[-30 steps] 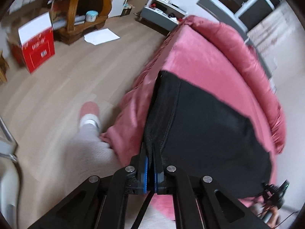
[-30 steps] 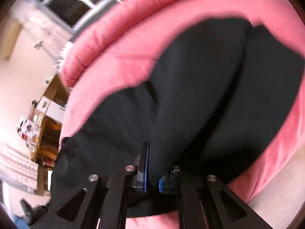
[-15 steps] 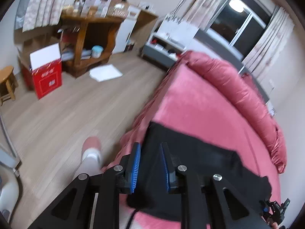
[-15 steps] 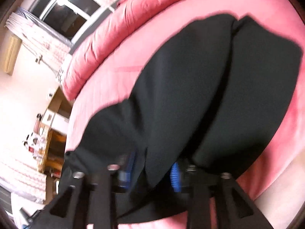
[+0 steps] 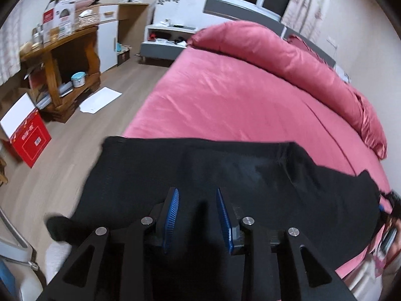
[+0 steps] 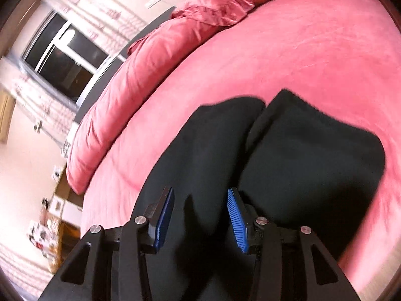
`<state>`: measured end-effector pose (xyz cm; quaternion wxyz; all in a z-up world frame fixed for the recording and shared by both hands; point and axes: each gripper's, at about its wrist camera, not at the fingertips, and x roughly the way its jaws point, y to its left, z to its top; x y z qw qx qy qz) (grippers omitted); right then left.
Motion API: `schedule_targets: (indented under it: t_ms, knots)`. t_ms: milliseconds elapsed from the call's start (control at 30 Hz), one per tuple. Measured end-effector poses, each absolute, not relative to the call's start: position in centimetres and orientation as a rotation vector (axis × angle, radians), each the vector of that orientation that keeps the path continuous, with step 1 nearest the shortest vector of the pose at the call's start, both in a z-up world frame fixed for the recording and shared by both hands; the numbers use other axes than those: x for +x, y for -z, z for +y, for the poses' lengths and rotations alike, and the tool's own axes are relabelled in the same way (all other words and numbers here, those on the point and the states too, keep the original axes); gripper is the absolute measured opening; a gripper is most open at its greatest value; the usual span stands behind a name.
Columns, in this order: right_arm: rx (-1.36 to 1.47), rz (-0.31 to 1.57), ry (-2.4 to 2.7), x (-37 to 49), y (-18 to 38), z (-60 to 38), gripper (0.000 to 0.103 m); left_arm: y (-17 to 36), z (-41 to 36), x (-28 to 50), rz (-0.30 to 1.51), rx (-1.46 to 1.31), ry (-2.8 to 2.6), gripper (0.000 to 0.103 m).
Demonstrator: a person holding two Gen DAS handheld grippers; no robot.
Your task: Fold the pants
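Black pants [image 5: 225, 173], matte and soft, folded into a broad band across the near edge of the bed [image 5: 225, 95]; from the right wrist, two rounded leg lobes side by side at 12 o'clock. Pink bed cover, smooth with a faint sheen; puffy duvet [image 5: 288, 57] rolled along the far side. Left hand-held gripper [image 5: 198, 218] above the cloth, ribbed blue pads [image 5: 171, 215] parted and opening, pressing on nothing. Right hand-held gripper [image 6: 200, 215] likewise parted, empty, over the pants. At 9 o'clock on the wood floor, a red cardboard box [image 5: 30, 135], flap up, contents hidden.
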<state>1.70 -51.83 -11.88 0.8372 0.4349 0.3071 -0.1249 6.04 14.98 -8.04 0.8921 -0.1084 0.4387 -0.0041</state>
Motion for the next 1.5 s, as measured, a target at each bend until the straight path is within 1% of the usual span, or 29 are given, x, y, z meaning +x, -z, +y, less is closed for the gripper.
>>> schedule_targets:
  t_ms: [67, 100, 133, 200, 267, 400, 467, 533, 633, 767, 900, 967, 1033, 1100, 1167, 1200, 1233, 1300, 1333, 1433, 1500]
  knots:
    - [0.97, 0.666, 0.276, 2.5, 12.7, -53.3, 0.034, 8.7, 13.6, 6.3, 0.922, -0.195, 0.01, 0.033]
    - [0.972, 0.682, 0.285, 2.9, 13.0, -53.5, 0.024, 8.9, 13.0, 6.1, 0.922, -0.173, 0.006, 0.034]
    - [0.963, 0.704, 0.295, 3.4, 13.1, -53.7, 0.018, 9.1, 12.4, 6.0, 0.923, -0.137, -0.005, 0.036]
    - [0.905, 0.731, 0.283, 4.1, 12.1, -53.3, 0.014, 9.6, 11.4, 6.0, 0.926, -0.069, -0.032, 0.039]
    - [0.823, 0.737, 0.256, 4.5, 10.5, -52.4, 0.013, 10.4, 10.5, 6.1, 0.943, -0.005, -0.051, 0.045]
    - [0.663, 0.665, 0.203, 3.2, 5.5, -51.1, 0.013, 11.2, 9.8, 5.9, 0.95, 0.039, -0.053, 0.048]
    - [0.622, 0.636, 0.195, 2.2, 3.8, -50.9, 0.013, 11.2, 9.7, 5.9, 0.948, 0.032, -0.041, 0.05]
    - [0.594, 0.612, 0.196, 0.5, 2.6, -50.8, 0.013, 11.2, 9.8, 6.0, 0.947, 0.026, -0.038, 0.05]
    - [0.577, 0.61, 0.23, -2.1, 2.7, -50.9, 0.013, 11.2, 10.0, 6.0, 0.945, 0.016, -0.033, 0.05]
    - [0.642, 0.657, 0.285, -3.5, 5.4, -52.1, 0.013, 11.1, 9.9, 5.8, 0.943, 0.015, -0.032, 0.05]
    - [0.76, 0.745, 0.357, -4.8, 10.3, -53.4, 0.013, 11.1, 9.8, 5.8, 0.947, 0.017, -0.035, 0.05]
    - [0.815, 0.796, 0.407, -5.2, 12.4, -54.2, 0.018, 11.0, 9.8, 5.7, 0.948, 0.016, -0.035, 0.05]
    - [0.9, 0.76, 0.438, -6.0, 12.8, -54.7, 0.02, 10.9, 9.9, 5.8, 0.953, 0.012, -0.038, 0.05]
    - [0.86, 0.743, 0.54, -6.5, 11.3, -54.3, 0.025, 10.4, 10.0, 5.5, 0.942, -0.015, -0.043, 0.05]
    - [0.705, 0.696, 0.662, -6.8, 8.4, -52.9, 0.025, 9.5, 10.3, 5.2, 0.912, -0.079, -0.023, 0.05]
    - [0.631, 0.66, 0.692, -6.9, 6.8, -51.9, 0.027, 9.2, 10.4, 5.2, 0.901, -0.103, -0.016, 0.05]
    - [0.564, 0.617, 0.69, -6.8, 5.2, -50.8, 0.027, 8.7, 10.4, 5.1, 0.886, -0.138, 0.0, 0.05]
    - [0.454, 0.56, 0.571, -5.5, 2.4, -47.6, 0.028, 8.0, 9.8, 5.4, 0.863, -0.173, 0.044, 0.05]
    - [0.424, 0.559, 0.497, -4.6, 1.8, -46.1, 0.03, 7.9, 9.4, 5.6, 0.863, -0.168, 0.051, 0.05]
    - [0.382, 0.634, 0.122, 0.2, 1.3, -39.3, 0.04, 8.2, 7.4, 6.7, 0.877, -0.119, 0.095, 0.05]
    - [0.36, 0.703, -0.092, 3.4, 2.1, -34.0, 0.042, 8.6, 6.2, 7.0, 0.883, -0.101, 0.137, 0.05]
